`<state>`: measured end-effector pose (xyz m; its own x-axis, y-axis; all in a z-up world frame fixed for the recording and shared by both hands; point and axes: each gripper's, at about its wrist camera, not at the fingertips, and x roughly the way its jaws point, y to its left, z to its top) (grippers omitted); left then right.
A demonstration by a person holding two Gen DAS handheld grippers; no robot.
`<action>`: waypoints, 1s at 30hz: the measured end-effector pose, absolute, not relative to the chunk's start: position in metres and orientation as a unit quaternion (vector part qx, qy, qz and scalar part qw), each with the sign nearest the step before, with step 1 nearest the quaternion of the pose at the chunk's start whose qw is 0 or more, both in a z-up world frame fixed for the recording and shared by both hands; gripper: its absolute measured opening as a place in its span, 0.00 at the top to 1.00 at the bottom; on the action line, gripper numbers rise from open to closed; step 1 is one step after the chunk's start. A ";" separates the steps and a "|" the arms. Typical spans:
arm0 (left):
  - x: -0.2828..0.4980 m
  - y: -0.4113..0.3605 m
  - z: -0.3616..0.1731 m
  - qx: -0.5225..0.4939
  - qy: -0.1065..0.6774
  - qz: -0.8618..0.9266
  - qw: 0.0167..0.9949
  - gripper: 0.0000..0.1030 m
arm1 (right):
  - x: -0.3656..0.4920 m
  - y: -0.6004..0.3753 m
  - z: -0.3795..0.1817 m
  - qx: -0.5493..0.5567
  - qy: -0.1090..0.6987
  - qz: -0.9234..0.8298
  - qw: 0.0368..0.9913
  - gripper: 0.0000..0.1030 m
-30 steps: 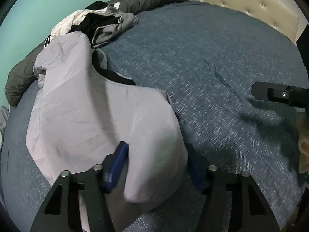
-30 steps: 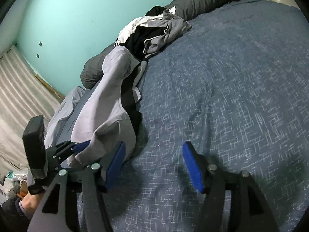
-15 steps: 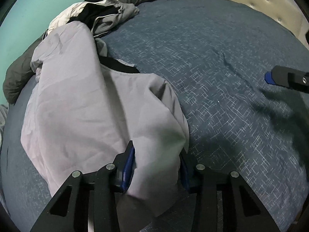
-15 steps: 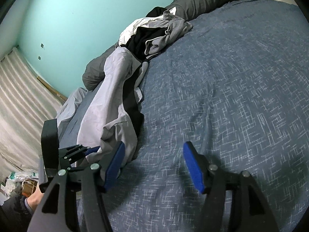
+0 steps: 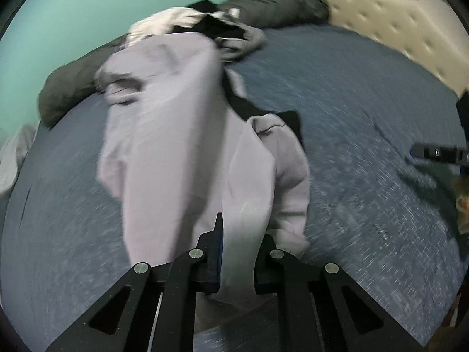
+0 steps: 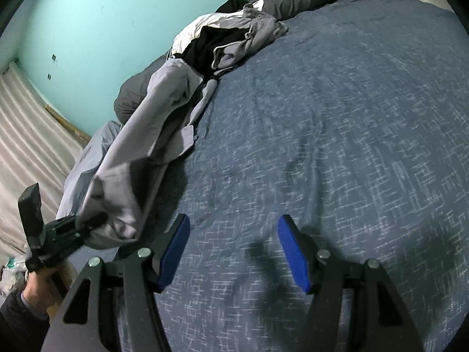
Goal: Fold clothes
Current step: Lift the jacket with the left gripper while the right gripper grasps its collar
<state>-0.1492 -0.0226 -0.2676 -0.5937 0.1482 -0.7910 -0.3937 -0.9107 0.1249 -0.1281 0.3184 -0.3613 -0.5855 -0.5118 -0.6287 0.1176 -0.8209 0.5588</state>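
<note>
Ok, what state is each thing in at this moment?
Left gripper: jaws closing on the garment's bunched edge.
Right gripper: open, empty, over the bed.
Light grey cloth garment: unfolded, one end lifted.
Pile of black, white and grey clothes: heaped, unfolded.
Blue woven bedspread: spread flat.

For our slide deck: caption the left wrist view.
Left gripper closing on a pale grey garment, drawn across the blue bedspread.
</note>
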 end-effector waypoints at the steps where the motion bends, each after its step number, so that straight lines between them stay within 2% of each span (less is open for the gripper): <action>1: -0.150 -0.030 -0.264 -0.424 0.136 0.883 0.150 0.87 | -0.130 0.316 -0.362 0.420 -0.238 -0.856 0.188 0.38; 4: -0.150 -0.056 -0.258 -0.424 0.111 0.888 0.138 0.87 | -0.139 0.305 -0.360 0.421 -0.234 -0.851 0.208 0.38; 12: -0.144 -0.095 -0.254 -0.423 0.080 0.893 0.129 0.87 | -0.201 0.257 -0.340 0.442 -0.164 -0.849 0.241 0.38; 20: -0.137 -0.099 -0.259 -0.423 0.071 0.893 0.138 0.87 | -0.289 0.205 -0.316 0.441 -0.161 -0.844 0.260 0.38; 30: -0.144 -0.105 -0.259 -0.420 0.062 0.892 0.154 0.87 | -0.365 0.152 -0.324 0.458 -0.182 -0.828 0.269 0.43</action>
<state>-0.1439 -0.1047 -0.2586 -0.5999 0.2228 -0.7684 -0.3268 -0.9449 -0.0189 -0.3654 0.1522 -0.3238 -0.4360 -0.6118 -0.6600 0.2782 -0.7891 0.5477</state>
